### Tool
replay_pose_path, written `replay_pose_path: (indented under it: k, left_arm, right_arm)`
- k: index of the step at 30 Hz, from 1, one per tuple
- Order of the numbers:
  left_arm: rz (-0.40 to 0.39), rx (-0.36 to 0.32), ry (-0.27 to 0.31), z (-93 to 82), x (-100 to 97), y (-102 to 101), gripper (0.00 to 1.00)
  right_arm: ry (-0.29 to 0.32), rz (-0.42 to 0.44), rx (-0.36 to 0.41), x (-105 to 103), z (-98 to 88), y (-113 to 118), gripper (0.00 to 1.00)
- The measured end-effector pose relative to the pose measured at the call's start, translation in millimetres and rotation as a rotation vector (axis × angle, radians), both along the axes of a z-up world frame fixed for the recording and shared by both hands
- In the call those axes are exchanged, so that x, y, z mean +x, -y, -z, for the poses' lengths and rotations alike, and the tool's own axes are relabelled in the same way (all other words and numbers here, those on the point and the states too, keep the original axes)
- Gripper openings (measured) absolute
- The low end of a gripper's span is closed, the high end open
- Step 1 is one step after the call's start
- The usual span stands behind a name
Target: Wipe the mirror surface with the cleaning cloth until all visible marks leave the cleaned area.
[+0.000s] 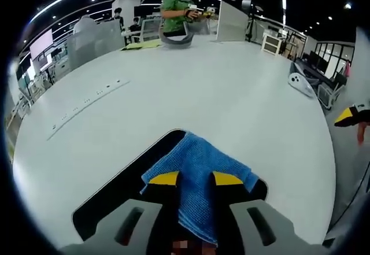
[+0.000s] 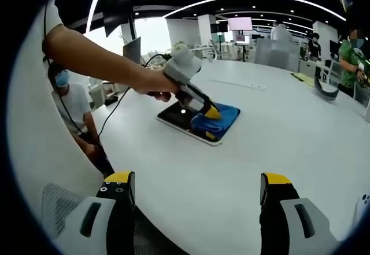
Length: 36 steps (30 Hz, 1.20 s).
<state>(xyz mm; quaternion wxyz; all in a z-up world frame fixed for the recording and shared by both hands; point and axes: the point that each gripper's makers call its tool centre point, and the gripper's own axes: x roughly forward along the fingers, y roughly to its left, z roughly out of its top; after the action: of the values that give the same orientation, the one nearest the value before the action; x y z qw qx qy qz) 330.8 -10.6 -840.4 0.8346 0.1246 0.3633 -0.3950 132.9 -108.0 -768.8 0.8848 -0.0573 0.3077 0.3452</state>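
one flat rectangular mirror with a dark glossy face and pale edge is lying on a large white round table, and one blue woven cleaning cloth is lying on top of it, covering the end of the mirror farther from the person's hand.

two hand-held grippers are in play, each grey with yellow-tipped black jaws. the left hand-held gripper is pressing down on the cloth: in the left gripper view the cloth is running between its two jaws, which are sitting close at either side of the fold, so it is clenched on the cleaning cloth against the mirror. in the right gripper view that same left hand-held gripper is appearing from the side, held by a person's bare hand, angled down onto the cloth.

the right hand-held gripper is hovering above bare table, well apart from the mirror, its jaws spread wide and grasping nothing.

the left gripper view is showing the cloth's weave up close and a yellow-tipped piece at the right edge. the right gripper view is showing the whole mirror outline, and a seated person in a white shirt beside the table. a person in a green shirt is standing at the table's far side.
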Motion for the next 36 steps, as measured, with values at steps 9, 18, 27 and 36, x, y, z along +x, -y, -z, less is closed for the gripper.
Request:
replay_pose_path:
  k: [9, 18, 27, 36]
  left_arm:
    - [0.012, 0.0, -0.002, 0.4, -2.1, -5.2, 0.18]
    - [0.022, 0.011, -0.002, 0.1, -5.4, -14.3, 0.17]
    - [0.029, 0.015, 0.004, 0.3, -6.8, -24.6, 0.16]
    - [0.025, 0.017, 0.004, 0.3, -8.0, -37.1, 0.15]
  right_arm:
    - [-0.001, -0.003, -0.002, 0.9, -0.2, -0.5, 0.89]
    - [0.001, -0.011, -0.005, 3.7, -0.4, -2.0, 0.89]
    - [0.0, -0.018, -0.005, 3.5, 0.3, -4.4, 0.89]
    - [0.003, -0.023, -0.006, 4.9, -0.7, -8.3, 0.89]
